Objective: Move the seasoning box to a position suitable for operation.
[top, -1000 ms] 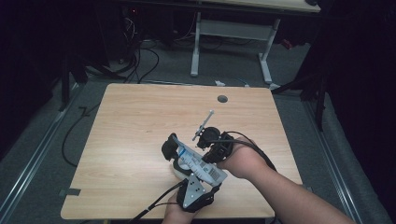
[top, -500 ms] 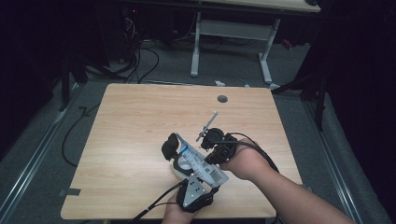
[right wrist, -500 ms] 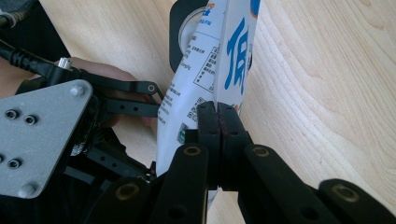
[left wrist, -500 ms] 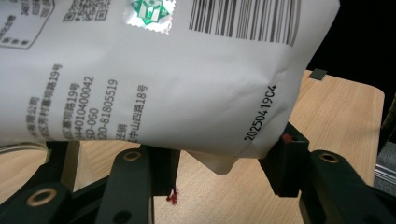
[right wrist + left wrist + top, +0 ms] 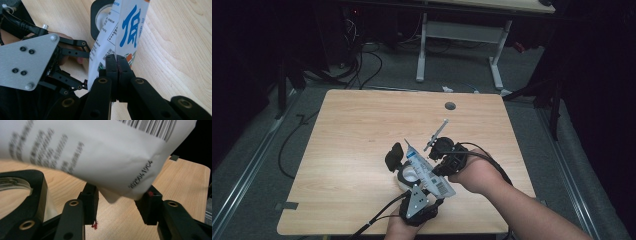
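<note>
Right tongs (image 5: 116, 65) pinched shut; left tongs (image 5: 120, 202) half-spread, jaws just closing.

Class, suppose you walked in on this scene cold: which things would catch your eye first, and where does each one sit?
First the white printed packet with blue characters and a barcode, held up over the near part of the wooden table. The right gripper is shut on its edge, while the left gripper has just been closing, the packet's bottom corner between its jaws. Behind the packet, a roll of tape lies on the table.
</note>
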The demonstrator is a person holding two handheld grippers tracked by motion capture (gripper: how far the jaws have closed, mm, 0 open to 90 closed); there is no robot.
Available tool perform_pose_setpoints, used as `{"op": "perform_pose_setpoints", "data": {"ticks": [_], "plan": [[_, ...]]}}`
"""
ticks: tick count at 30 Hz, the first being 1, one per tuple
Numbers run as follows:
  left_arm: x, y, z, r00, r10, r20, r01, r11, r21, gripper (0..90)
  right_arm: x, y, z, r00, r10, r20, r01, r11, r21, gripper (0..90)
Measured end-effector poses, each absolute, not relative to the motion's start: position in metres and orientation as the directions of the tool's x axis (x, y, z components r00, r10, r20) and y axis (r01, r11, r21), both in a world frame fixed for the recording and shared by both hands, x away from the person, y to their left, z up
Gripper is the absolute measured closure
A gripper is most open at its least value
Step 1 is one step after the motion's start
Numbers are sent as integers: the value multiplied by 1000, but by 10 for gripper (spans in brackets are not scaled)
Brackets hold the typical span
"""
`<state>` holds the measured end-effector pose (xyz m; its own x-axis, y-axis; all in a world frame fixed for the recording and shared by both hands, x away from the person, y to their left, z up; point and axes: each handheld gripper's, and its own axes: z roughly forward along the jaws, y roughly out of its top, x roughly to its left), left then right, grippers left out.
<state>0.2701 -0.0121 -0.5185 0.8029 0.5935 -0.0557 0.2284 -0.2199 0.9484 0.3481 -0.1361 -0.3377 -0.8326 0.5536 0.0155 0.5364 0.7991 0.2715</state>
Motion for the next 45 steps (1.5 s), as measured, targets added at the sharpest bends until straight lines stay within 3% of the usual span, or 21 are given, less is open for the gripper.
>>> {"op": "perform_pose_setpoints", "data": {"ticks": [7, 45], "plan": [[268, -13, -521, 809, 586, -42, 218, -234, 947, 601, 351, -137, -335, -832, 554, 7, 533, 796, 286, 900], [257, 5, -521, 827, 563, -18, 189, -247, 950, 529, 352, -152, -336, -801, 599, 1, 573, 767, 289, 900]]}}
